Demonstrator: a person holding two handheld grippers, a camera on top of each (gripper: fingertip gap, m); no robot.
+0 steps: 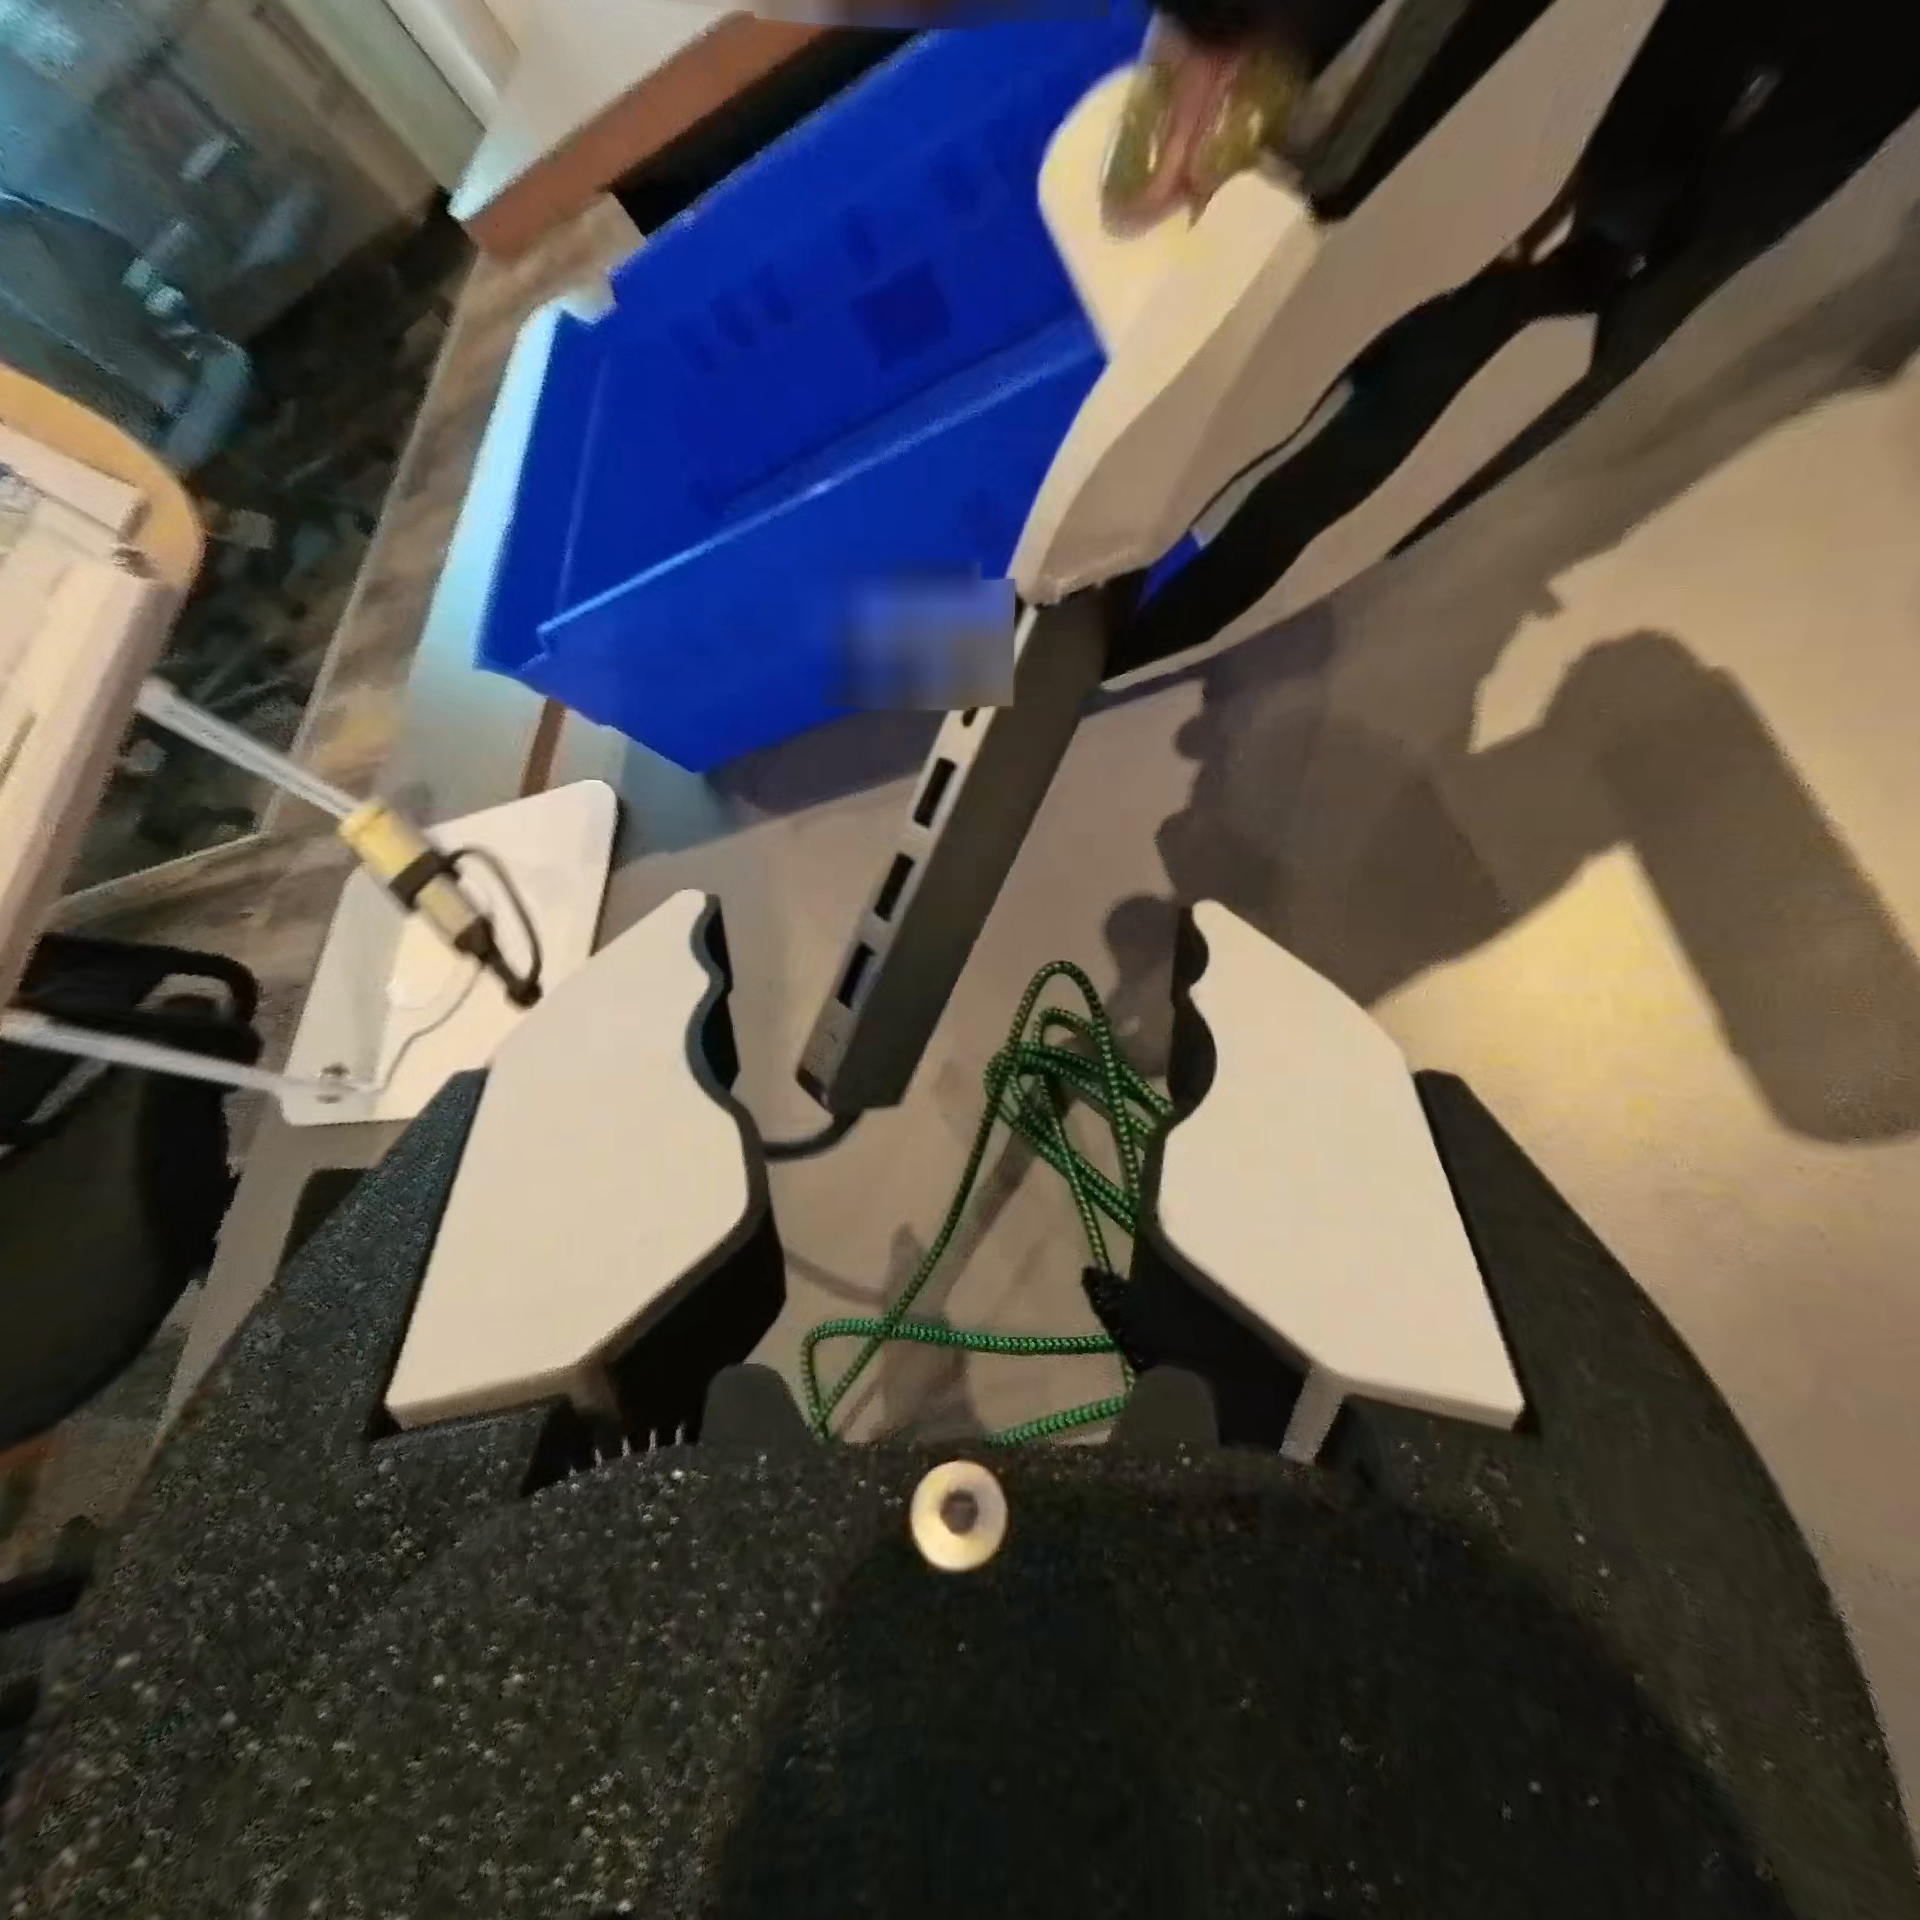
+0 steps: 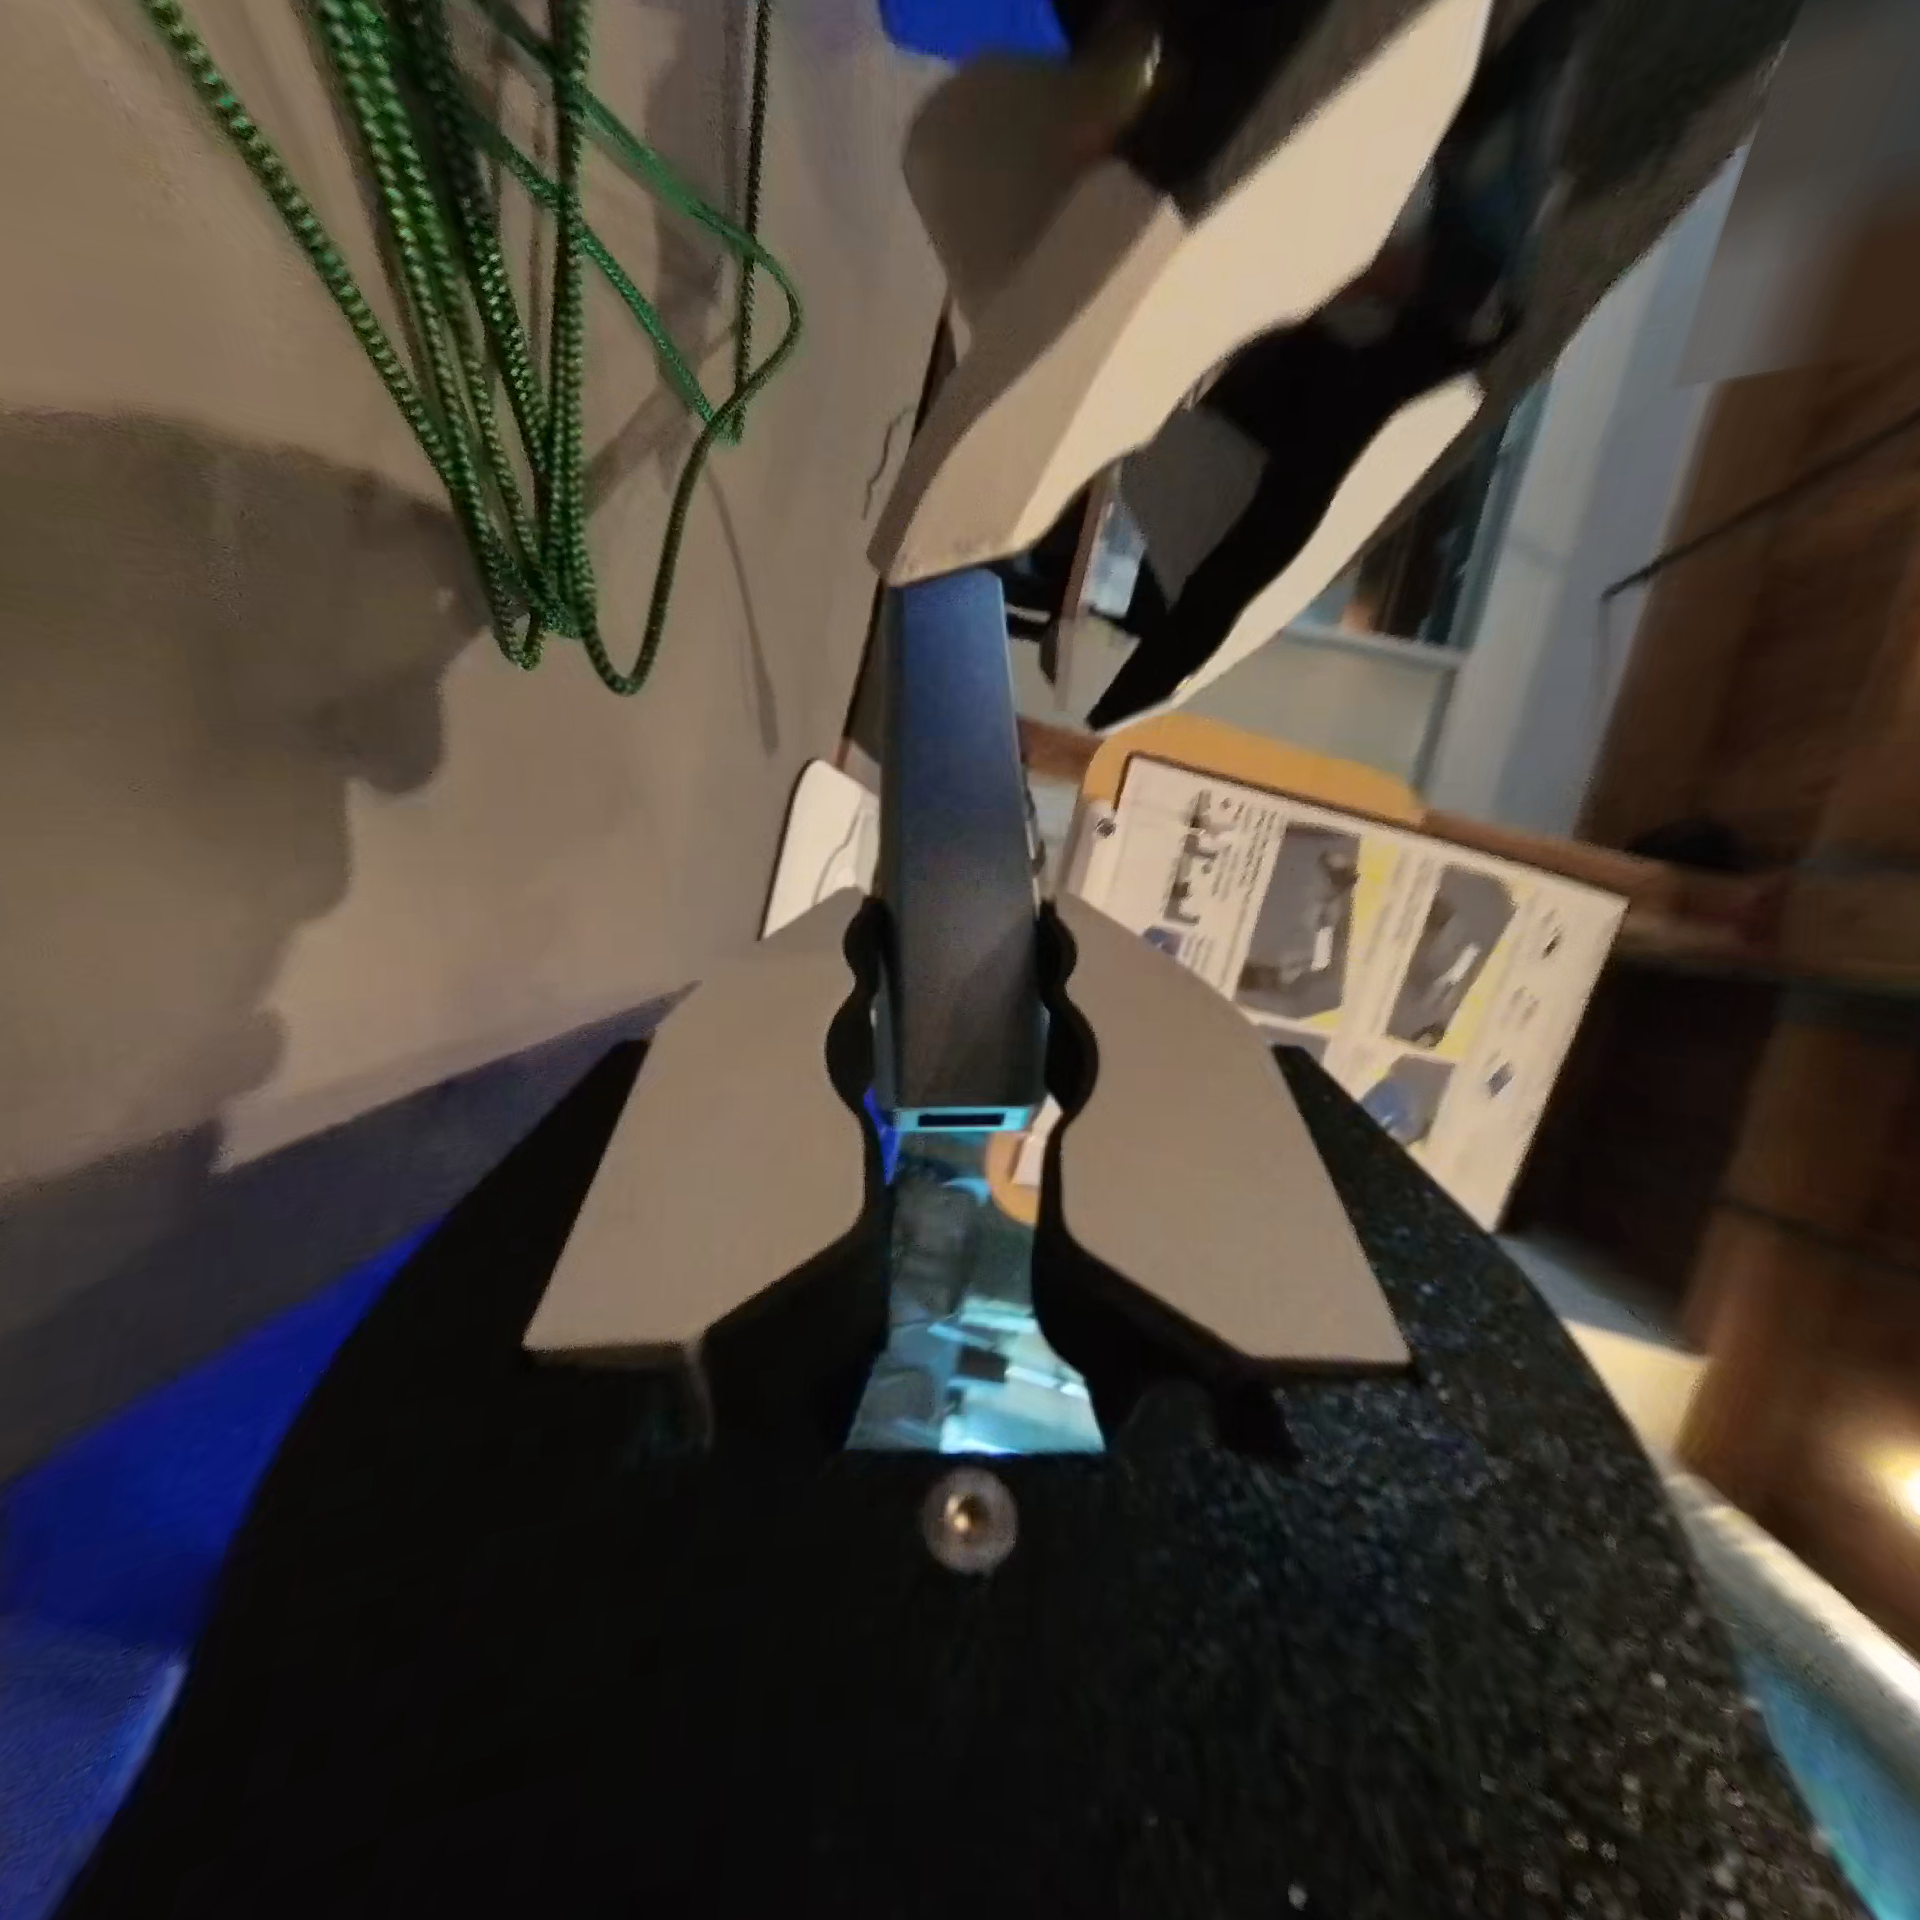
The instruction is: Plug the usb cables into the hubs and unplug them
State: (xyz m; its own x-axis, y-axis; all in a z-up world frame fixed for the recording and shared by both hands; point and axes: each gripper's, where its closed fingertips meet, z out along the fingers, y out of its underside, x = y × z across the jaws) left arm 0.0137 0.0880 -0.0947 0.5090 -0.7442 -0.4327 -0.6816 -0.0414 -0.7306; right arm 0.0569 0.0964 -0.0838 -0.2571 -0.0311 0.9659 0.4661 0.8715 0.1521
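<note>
Claw [image 2: 956, 1023] on my right pinches the dark hub [image 2: 951, 883] near its end, held above the worktop [image 1: 1558, 727], while my left claw [image 1: 951, 1013] gapes empty over the green cable [image 1: 1049, 1122] at 6 o'clock; a loose pinch could let the hub twist.

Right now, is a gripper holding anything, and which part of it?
The right gripper holds the hub by its end, fingers on its two narrow sides. The left gripper is open and holds nothing.
</note>
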